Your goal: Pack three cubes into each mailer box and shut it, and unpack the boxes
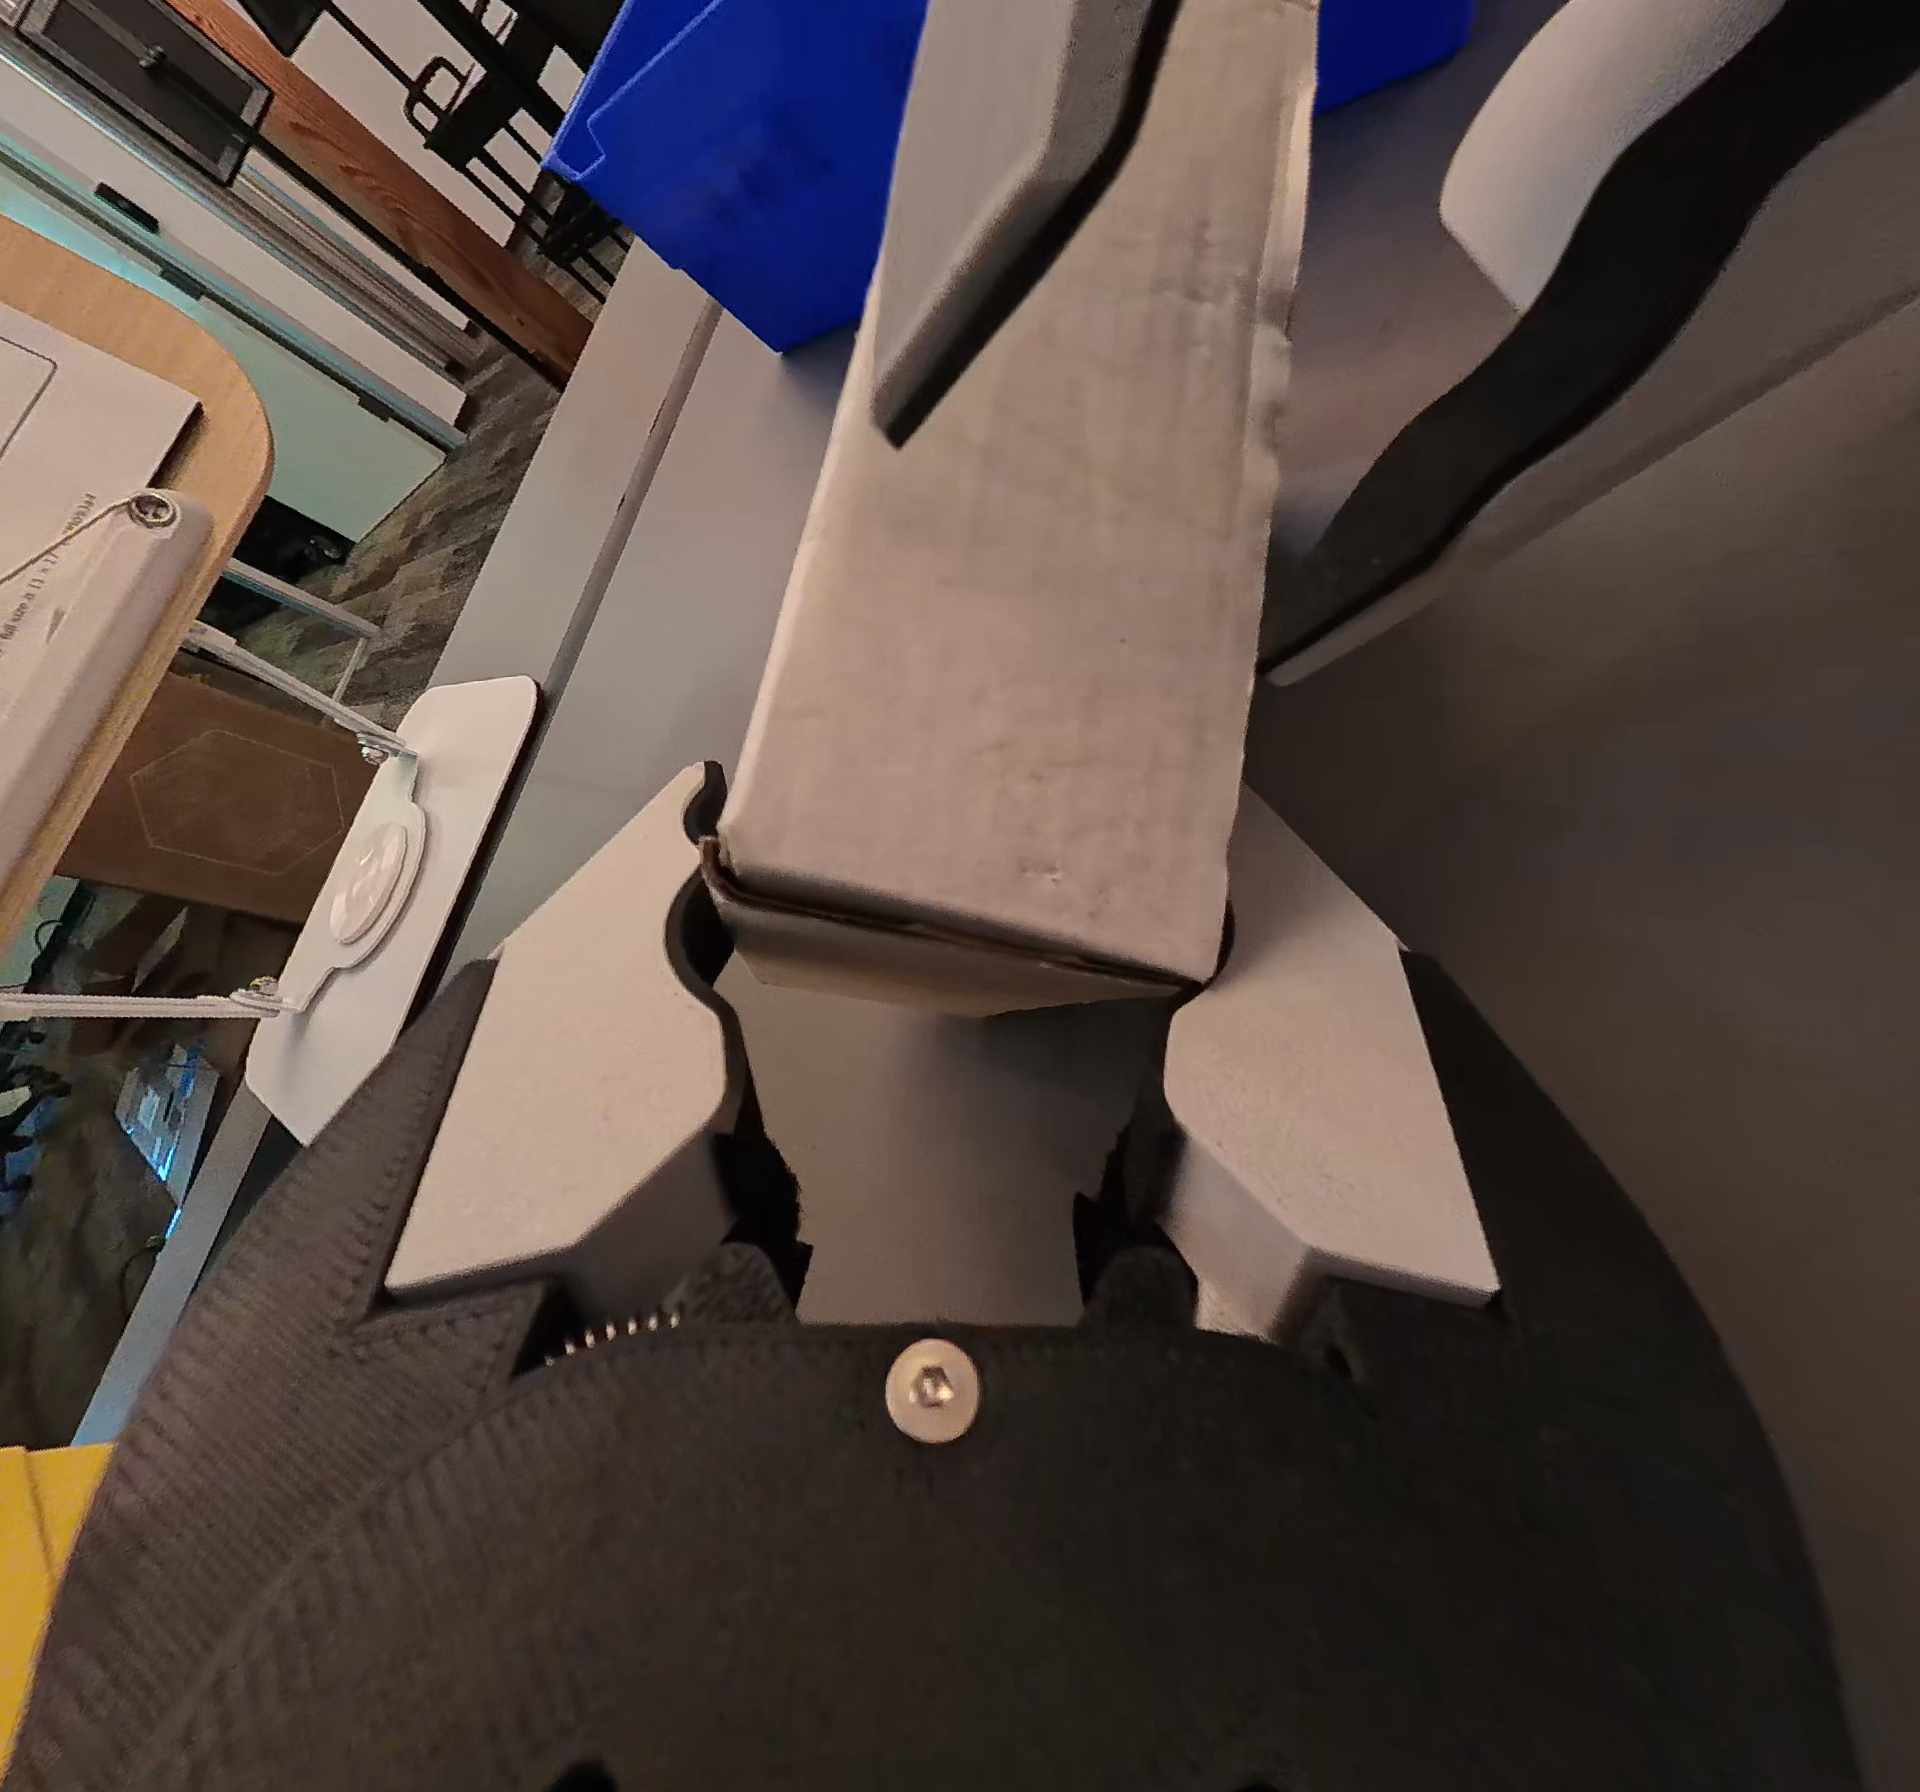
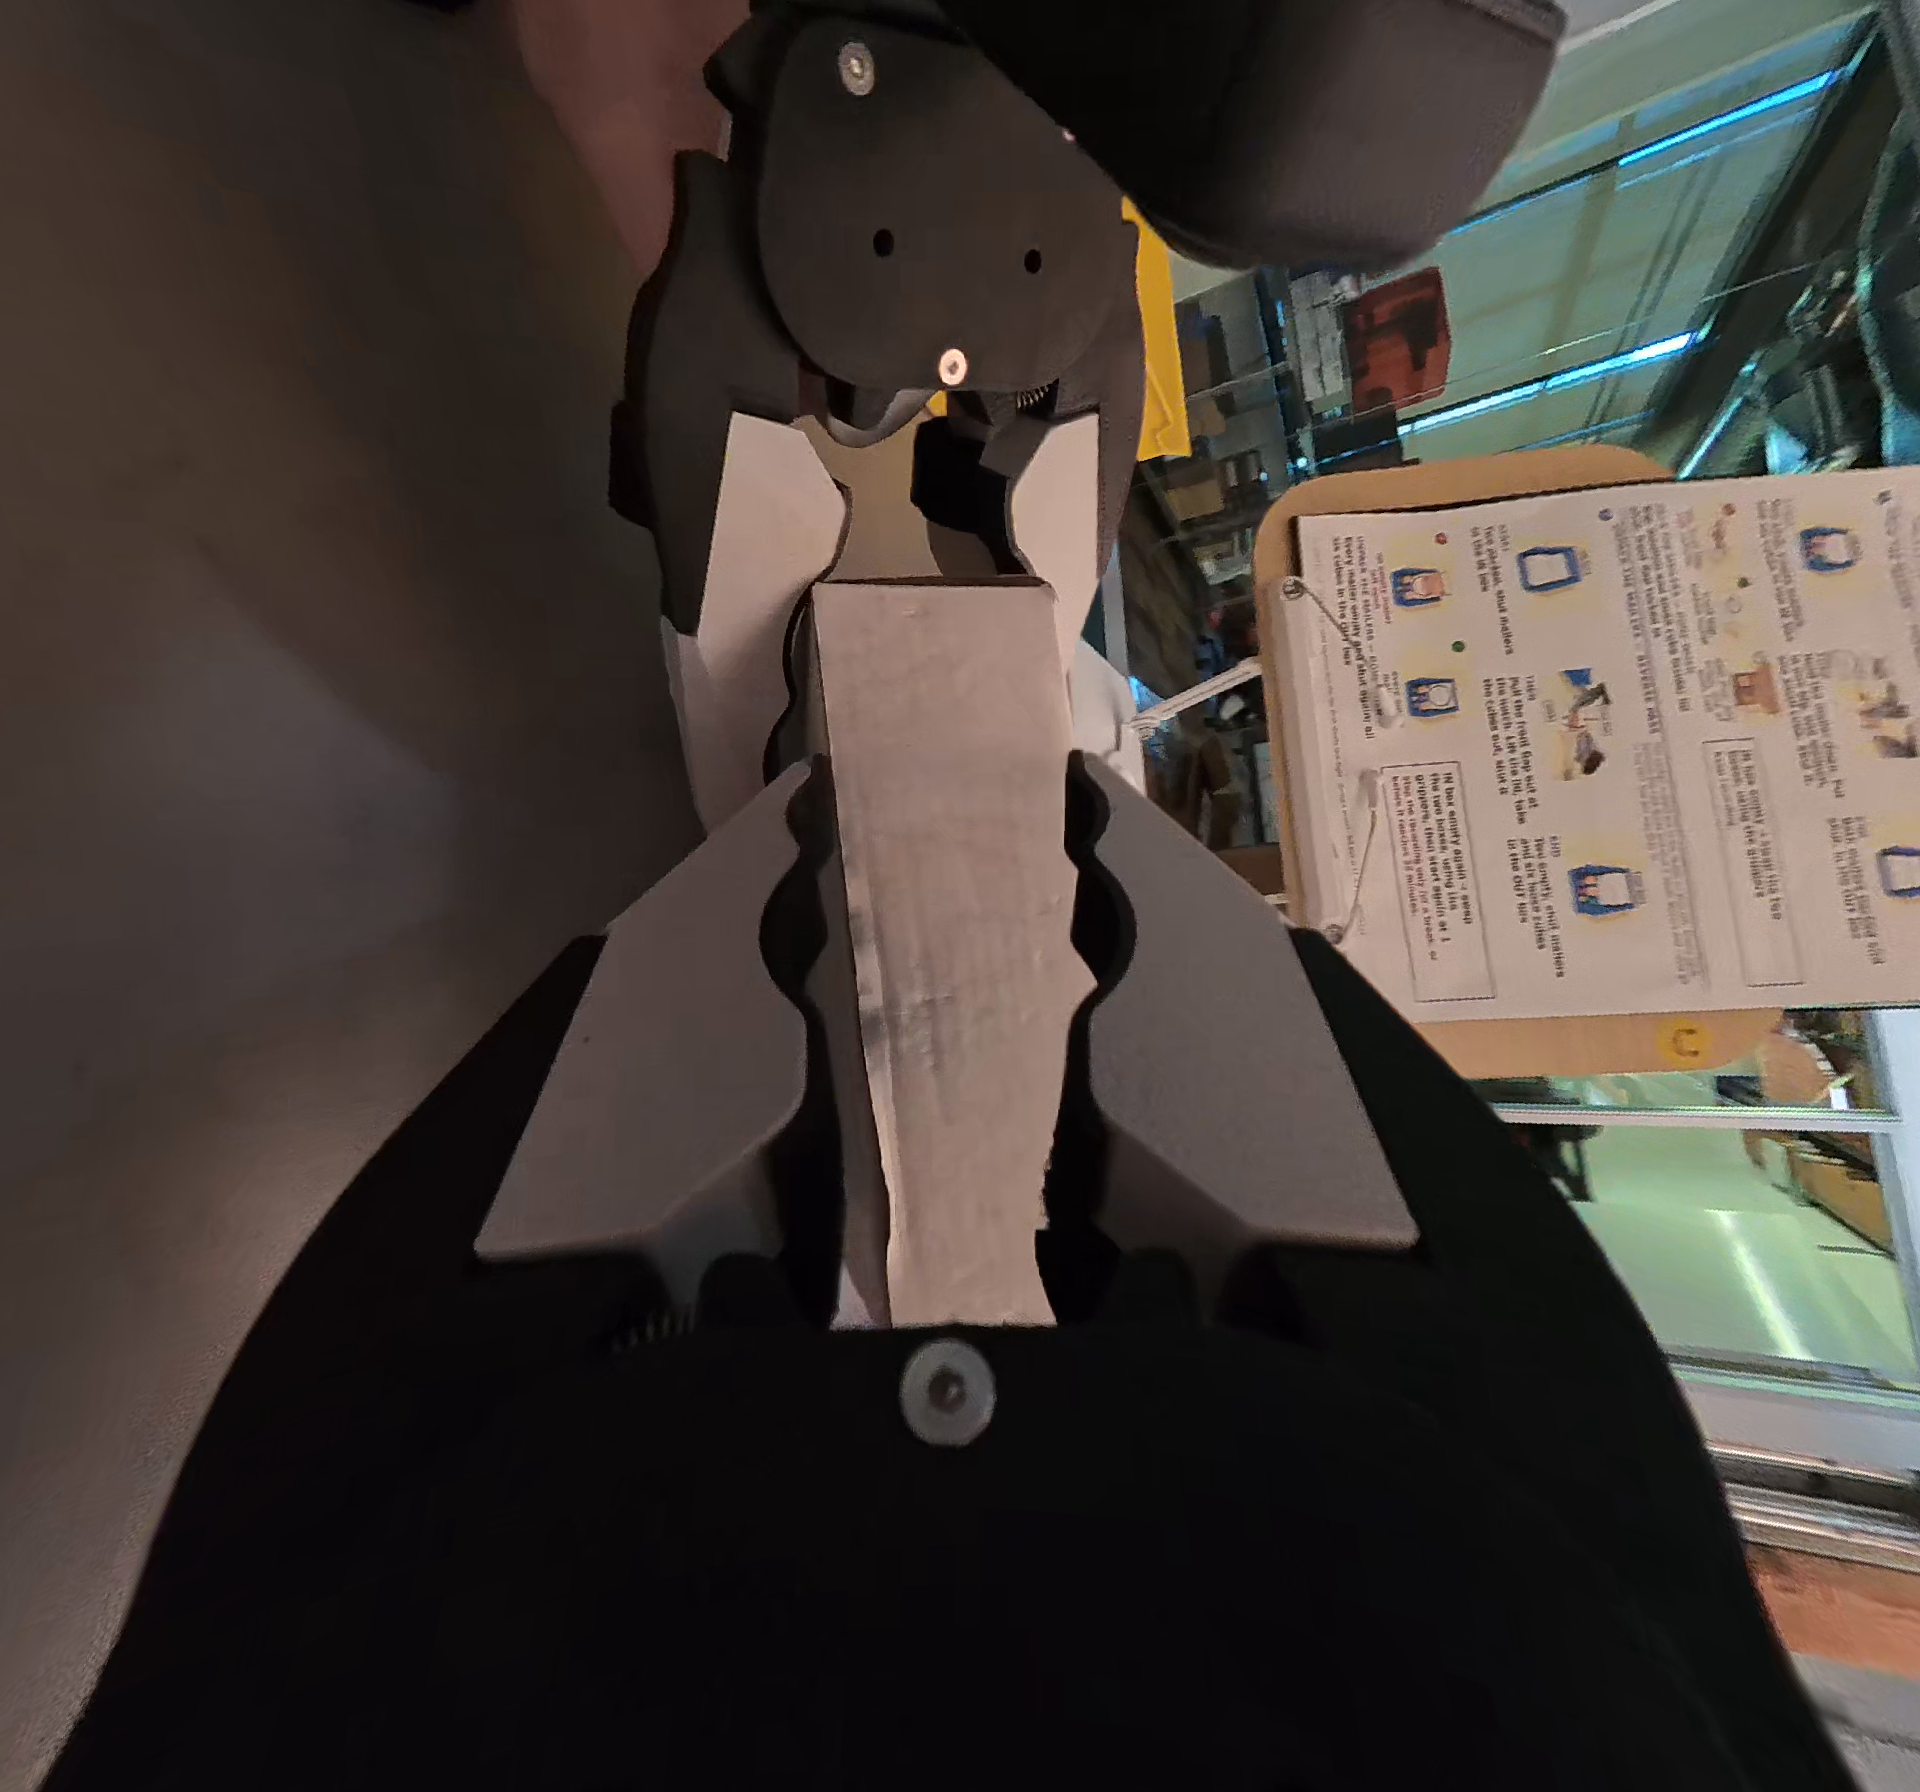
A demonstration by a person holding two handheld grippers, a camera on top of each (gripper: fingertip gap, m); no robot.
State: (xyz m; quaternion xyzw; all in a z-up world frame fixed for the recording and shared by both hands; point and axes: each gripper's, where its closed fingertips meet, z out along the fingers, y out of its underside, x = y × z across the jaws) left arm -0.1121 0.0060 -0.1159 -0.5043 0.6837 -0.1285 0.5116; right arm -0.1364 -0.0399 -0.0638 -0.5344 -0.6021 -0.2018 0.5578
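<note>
Gripping a closed white mailer box (image 1: 1023, 599) from opposite ends, I hold it lifted between my two grippers, above the grey bench (image 1: 1621, 807). My left gripper (image 1: 961, 921) has its jaws closed onto the box's near end, one finger at each corner. My right gripper (image 2: 940, 869) clamps the other end, its scalloped jaws pressed against the box's two sides. In the left wrist view, the right gripper's fingers reach in from the top, cut off by the frame. What is inside the box is hidden. A blue bin (image 1: 748, 111) sits behind the box, mostly covered and cropped. In the right wrist view, a hand (image 2: 613, 69) holding the left gripper is only partly visible. A printed instruction sheet (image 2: 1600, 734) stands to the right.
</note>
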